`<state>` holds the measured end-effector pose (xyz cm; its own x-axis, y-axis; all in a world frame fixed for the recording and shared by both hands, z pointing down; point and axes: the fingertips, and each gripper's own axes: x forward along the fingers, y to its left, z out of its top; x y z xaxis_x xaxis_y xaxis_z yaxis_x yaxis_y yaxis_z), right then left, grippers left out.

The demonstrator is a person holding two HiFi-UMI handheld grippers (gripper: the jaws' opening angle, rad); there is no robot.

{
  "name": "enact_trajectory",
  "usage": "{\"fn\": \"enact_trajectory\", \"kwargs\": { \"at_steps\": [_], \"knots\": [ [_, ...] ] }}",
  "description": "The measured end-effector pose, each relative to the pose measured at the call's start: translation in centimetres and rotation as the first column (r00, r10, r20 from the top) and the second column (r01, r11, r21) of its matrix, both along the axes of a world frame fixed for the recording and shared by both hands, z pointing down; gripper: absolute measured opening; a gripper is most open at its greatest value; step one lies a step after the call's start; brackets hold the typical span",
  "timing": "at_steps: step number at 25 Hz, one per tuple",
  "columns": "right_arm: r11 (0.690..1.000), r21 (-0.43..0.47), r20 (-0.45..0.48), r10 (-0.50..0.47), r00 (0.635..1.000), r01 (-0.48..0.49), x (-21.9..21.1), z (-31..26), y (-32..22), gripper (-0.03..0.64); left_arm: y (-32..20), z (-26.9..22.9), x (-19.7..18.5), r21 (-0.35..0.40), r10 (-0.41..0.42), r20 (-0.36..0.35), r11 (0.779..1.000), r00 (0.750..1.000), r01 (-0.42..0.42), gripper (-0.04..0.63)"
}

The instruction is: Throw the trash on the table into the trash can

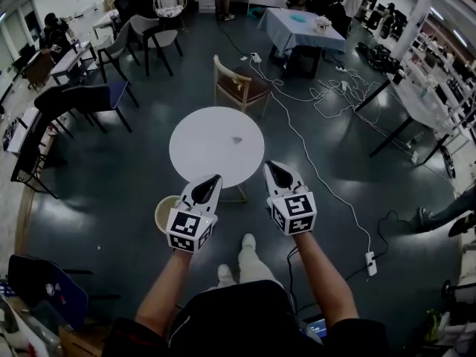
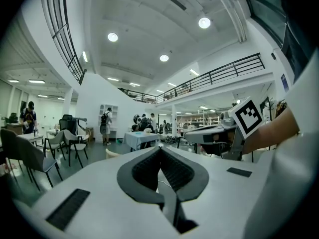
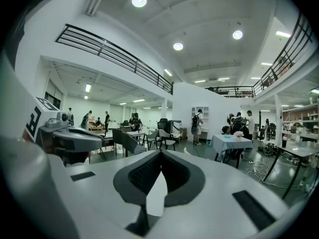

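The left tool [image 1: 211, 181] has its jaws pressed together, tips meeting with nothing caught between them; its own view shows the dark ribbed pads [image 2: 144, 169] closing to a point. The right tool [image 1: 272, 167] is pressed together as well, its tips touching and empty, with only a sliver of white showing through lower down between the pads [image 3: 178, 172]. Both tools are held side by side, apart from each other, pointing almost level over the near edge of the round white counter [image 1: 195, 155].

The scrap of trash [image 1: 237, 140], small and dark, lies on the counter ahead of the two tools, roughly on the line between them and well clear of both tips. What the scrap is made of is too small to tell.

The trash can [image 1: 163, 213], pale and round, stands on the floor just to the left of the left tool, partly covered by that tool's marker cube [image 1: 190, 229]. A wooden chair [image 1: 239, 86] stands beyond the far side of the counter, and a white cable [image 1: 320, 181] trails across the floor to the right of the right tool.
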<state>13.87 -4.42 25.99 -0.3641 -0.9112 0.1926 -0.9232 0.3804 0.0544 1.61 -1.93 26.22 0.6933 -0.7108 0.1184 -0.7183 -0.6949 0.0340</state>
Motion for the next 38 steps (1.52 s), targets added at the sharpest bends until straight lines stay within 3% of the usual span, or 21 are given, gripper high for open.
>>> {"fn": "enact_trajectory", "kwargs": {
  "at_steps": [12, 38],
  "knots": [
    [0.998, -0.04, -0.014, -0.053, 0.999, 0.052, 1.4, 3.1, -8.5, 0.017, -7.9, 3.4, 2.1, -0.06, -0.025, 0.018, 0.998, 1.0, 0.026, 0.015],
    [0.974, -0.213, 0.073, -0.067, 0.995, 0.081, 9.7, 15.8, -27.6, 0.017, -28.8, 16.4, 12.1, -0.224, -0.008, 0.098, 0.974, 0.995, 0.03, 0.015]
  ]
}}
